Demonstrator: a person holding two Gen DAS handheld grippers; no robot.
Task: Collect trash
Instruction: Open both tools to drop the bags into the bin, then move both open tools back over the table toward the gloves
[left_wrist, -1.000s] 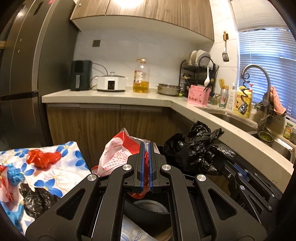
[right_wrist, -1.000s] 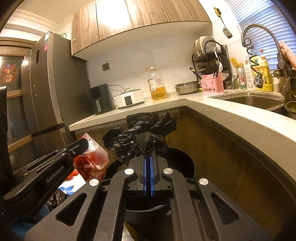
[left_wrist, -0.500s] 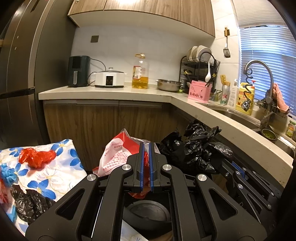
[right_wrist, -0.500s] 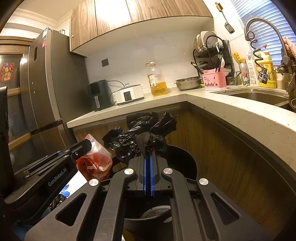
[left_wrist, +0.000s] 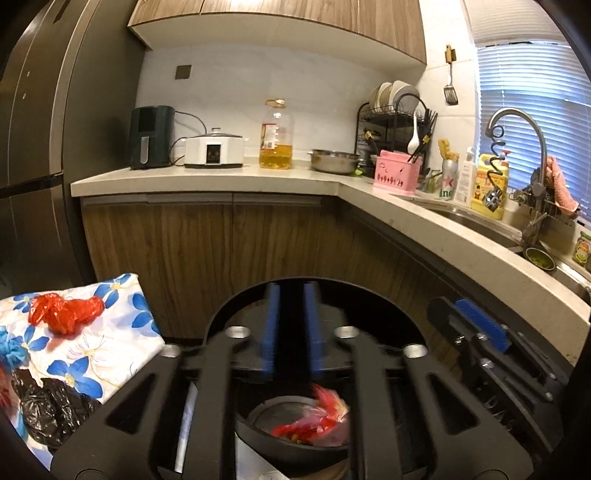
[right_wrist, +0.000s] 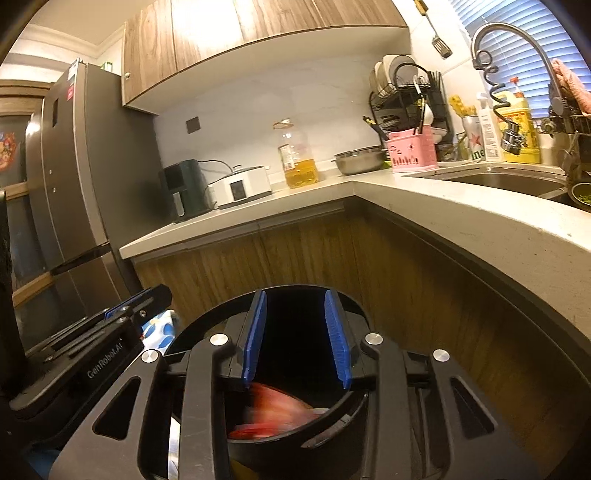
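Observation:
My left gripper (left_wrist: 291, 328) is open and empty above a round black trash bin (left_wrist: 236, 314). A red and white plastic bag (left_wrist: 317, 417) lies blurred inside the bin. My right gripper (right_wrist: 295, 336) is open and empty over the same bin (right_wrist: 354, 402), and the red bag (right_wrist: 273, 410) shows below it. The black bag is out of sight. The right gripper also shows in the left wrist view (left_wrist: 476, 328). On a flowered cloth (left_wrist: 107, 354) at the left lie a red crumpled bag (left_wrist: 66, 312) and a black bag (left_wrist: 48, 406).
A wooden cabinet front (left_wrist: 221, 243) under a pale L-shaped counter (left_wrist: 461, 243) stands just behind the bin. A dark fridge (left_wrist: 33, 147) is at the left. A sink and tap (left_wrist: 517, 147) are at the right.
Both grippers have opened. The red and white bag has dropped from my left gripper into the bin. The black bag has left my right gripper and is gone from view.

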